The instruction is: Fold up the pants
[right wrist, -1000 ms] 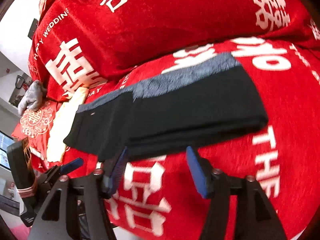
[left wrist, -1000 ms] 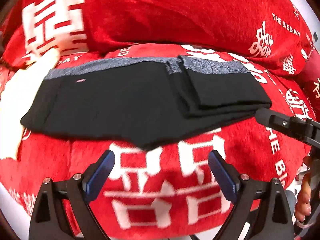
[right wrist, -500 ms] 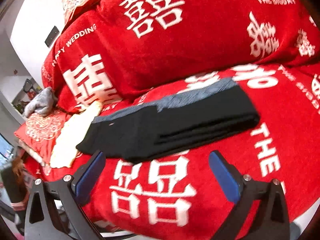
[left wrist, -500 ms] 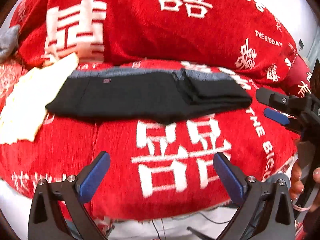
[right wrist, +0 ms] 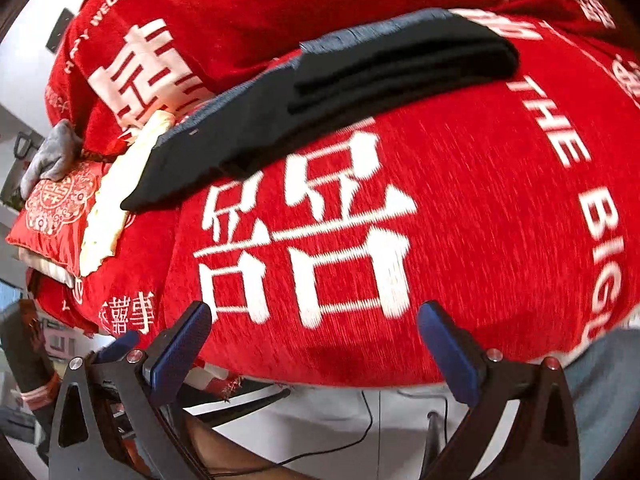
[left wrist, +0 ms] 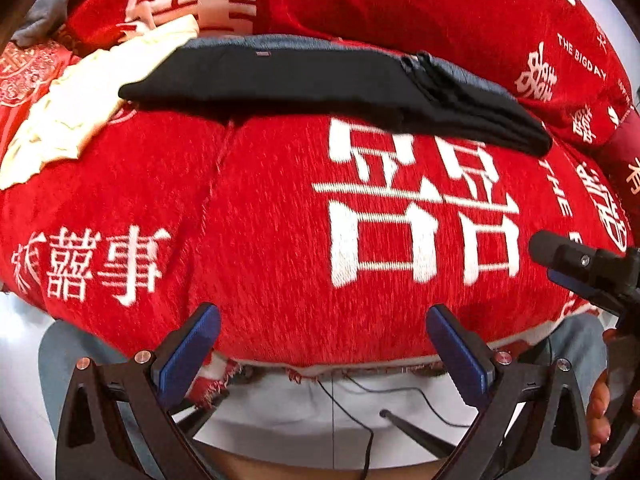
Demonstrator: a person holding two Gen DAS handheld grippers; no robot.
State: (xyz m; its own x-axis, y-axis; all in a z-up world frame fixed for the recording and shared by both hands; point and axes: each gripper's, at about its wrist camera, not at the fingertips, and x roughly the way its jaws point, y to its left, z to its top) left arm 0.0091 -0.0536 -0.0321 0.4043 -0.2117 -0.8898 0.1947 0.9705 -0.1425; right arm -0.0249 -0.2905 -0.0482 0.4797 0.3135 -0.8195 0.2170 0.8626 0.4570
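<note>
Black fabric: the pants [left wrist: 320,84] lie folded on the red cover [left wrist: 280,220] with white characters, far from both tools, near the backrest.
Long axis: it runs left to right across the seat in the left wrist view; in the right wrist view the pants [right wrist: 320,96] slant from lower left up to upper right.
Ends: the thicker, stacked layers sit at the right end; the left end is a single flatter layer tapering to a corner.
Grey band: a grey strip runs along the far edge, facing the backrest.
Left gripper [left wrist: 320,348]: jaws spread wide, nothing between them, held low off the front edge of the cover.
Right gripper [right wrist: 316,344]: jaws likewise spread and bare, also low at the front edge, well apart from the pants.
Neighbours: a cream cloth [left wrist: 80,100] lies just beside the pants' left end; whether they overlap is unclear.
Hard to make out: a small tag on the pants is too small to read; how many layers the fold has cannot be counted.
Cut off: the right gripper shows only as a dark tip at the right edge of the left wrist view.
</note>
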